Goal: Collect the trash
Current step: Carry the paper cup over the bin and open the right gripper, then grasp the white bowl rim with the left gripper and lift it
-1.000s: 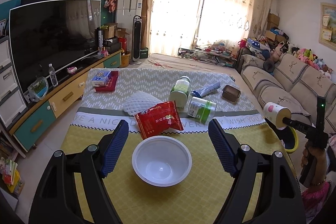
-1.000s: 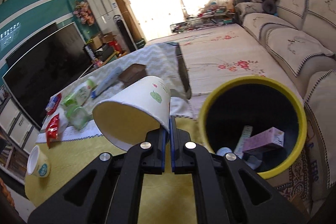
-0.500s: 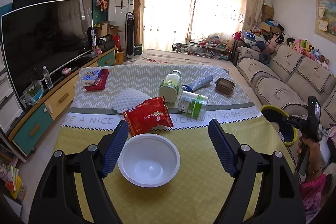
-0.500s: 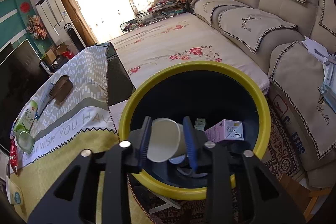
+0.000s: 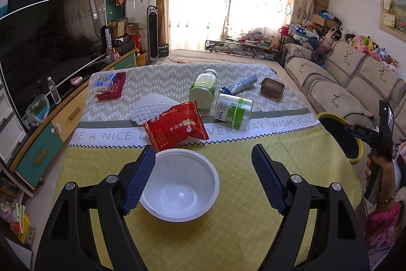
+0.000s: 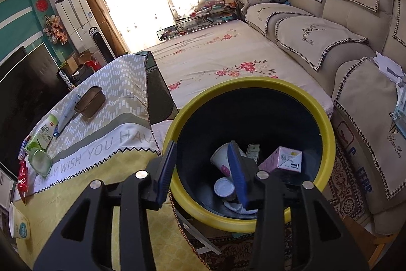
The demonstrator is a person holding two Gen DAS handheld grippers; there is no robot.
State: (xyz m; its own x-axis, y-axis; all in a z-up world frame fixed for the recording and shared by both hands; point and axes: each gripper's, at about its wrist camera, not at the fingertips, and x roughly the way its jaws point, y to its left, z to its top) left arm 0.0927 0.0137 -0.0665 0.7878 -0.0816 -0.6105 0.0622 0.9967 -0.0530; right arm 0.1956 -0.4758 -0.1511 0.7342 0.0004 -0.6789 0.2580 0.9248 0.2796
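- Table (image 5: 228, 220): covered by a yellow and green-patterned cloth; a television (image 5: 50, 42) stands to its left and a beige sofa (image 5: 350, 83) to its right.
- Left gripper (image 5: 203, 177): fingers spread wide, holding nothing, with the white bowl (image 5: 179, 191) between them and nearer the left finger.
- On the cloth beyond the bowl: red snack bag (image 5: 175, 127), white foam net (image 5: 149, 107), two green-labelled containers.
- Right gripper (image 6: 203, 173): fingers apart, empty, over the yellow-rimmed bin (image 6: 253, 88).
- Paper cup (image 6: 221, 160): lying inside the bin beside a pink carton (image 6: 283, 159).
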